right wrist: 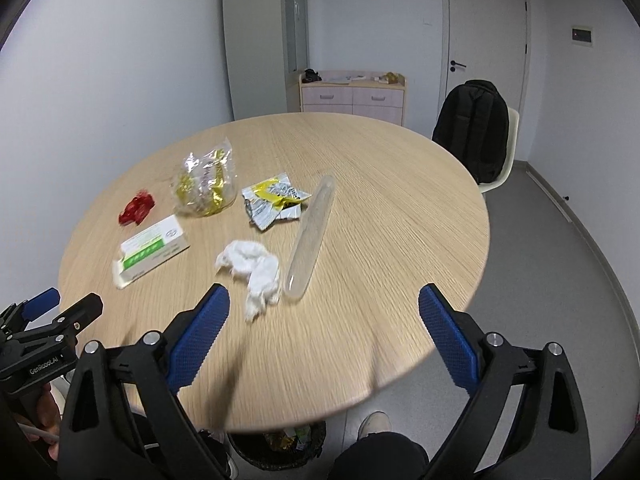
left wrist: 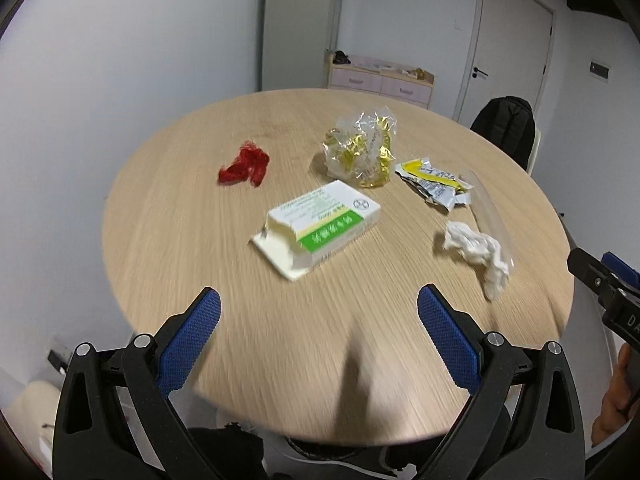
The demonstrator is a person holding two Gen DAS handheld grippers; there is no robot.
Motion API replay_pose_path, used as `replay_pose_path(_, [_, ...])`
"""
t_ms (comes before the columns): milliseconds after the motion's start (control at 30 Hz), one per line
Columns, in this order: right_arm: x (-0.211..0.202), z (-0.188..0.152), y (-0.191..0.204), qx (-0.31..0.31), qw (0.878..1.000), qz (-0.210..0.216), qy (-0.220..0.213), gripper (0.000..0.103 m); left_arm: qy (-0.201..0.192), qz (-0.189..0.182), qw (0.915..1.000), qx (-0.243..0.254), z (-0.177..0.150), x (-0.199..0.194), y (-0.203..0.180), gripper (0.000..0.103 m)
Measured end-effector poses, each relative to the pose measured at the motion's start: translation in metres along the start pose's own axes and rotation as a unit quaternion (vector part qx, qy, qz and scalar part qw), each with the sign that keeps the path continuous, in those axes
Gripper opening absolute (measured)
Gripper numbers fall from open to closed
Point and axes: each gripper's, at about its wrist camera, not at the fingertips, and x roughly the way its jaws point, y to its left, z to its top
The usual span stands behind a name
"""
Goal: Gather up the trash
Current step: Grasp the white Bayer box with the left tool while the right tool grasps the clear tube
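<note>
Trash lies on a round wooden table (left wrist: 192, 240) (right wrist: 400, 208): a red wrapper (left wrist: 244, 165) (right wrist: 137, 207), a crumpled clear-and-gold bag (left wrist: 362, 148) (right wrist: 206, 182), a white-and-green carton (left wrist: 316, 226) (right wrist: 154, 249), a yellow-and-silver torn packet (left wrist: 434, 184) (right wrist: 274, 200), a crumpled white tissue (left wrist: 478, 254) (right wrist: 254, 272) and a clear plastic tube (left wrist: 490, 216) (right wrist: 310, 236). My left gripper (left wrist: 319, 308) (right wrist: 64, 306) stands open over the near table edge, short of the carton. My right gripper (right wrist: 323, 306) (left wrist: 600, 270) is open too, with the tissue just ahead of its left finger. Neither holds anything.
A black mesh bin (right wrist: 276, 446) with some trash in it stands under the table's near edge, beside a person's shoe (right wrist: 374, 426). A chair with a black backpack (right wrist: 474, 132) (left wrist: 506, 128) is at the far right. A pink drawer unit (right wrist: 352, 98) (left wrist: 380, 82) stands by the back wall.
</note>
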Motion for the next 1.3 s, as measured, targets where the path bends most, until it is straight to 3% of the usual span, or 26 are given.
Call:
replay_pose_path(300, [0.070,0.037,0.005,-0.001,0.999,-0.008,0.042,0.082,0.032,-0.004,0.9986,0.043,0.041,0.060,0.000,0.097])
replay_pose_path(600, [0.127,0.056,0.014,-0.008,0.996,-0.012,0.091,0.069,0.074,-0.023,0.9933,0.086,0.056,0.106,-0.009,0.096])
replay_pose_path(800, [0.149,0.055,0.014,-0.004,0.993,-0.016,0.114,0.052,0.079,-0.022,0.9906,0.109,0.062,0.119,-0.013,0.094])
replay_pose_path(967, [0.156,0.052,0.012,0.002,0.992,-0.019,0.126,0.027,0.086,-0.019,0.9886,0.121,0.069,0.128,-0.016,0.090])
replay_pose_path(1100, [0.156,0.051,0.009,0.005,0.992,-0.018,0.124,0.025,0.087,-0.024,0.9890,0.117,0.070,0.127,-0.016,0.088])
replay_pose_path(1233, [0.155,0.050,0.008,0.003,0.993,-0.018,0.121,0.025,0.084,-0.016,0.9898,0.114,0.070,0.125,-0.018,0.070])
replay_pose_path(1300, [0.154,0.050,0.008,0.003,0.993,-0.018,0.119,0.025,0.094,-0.028,0.9896,0.105,0.070,0.124,-0.019,0.046])
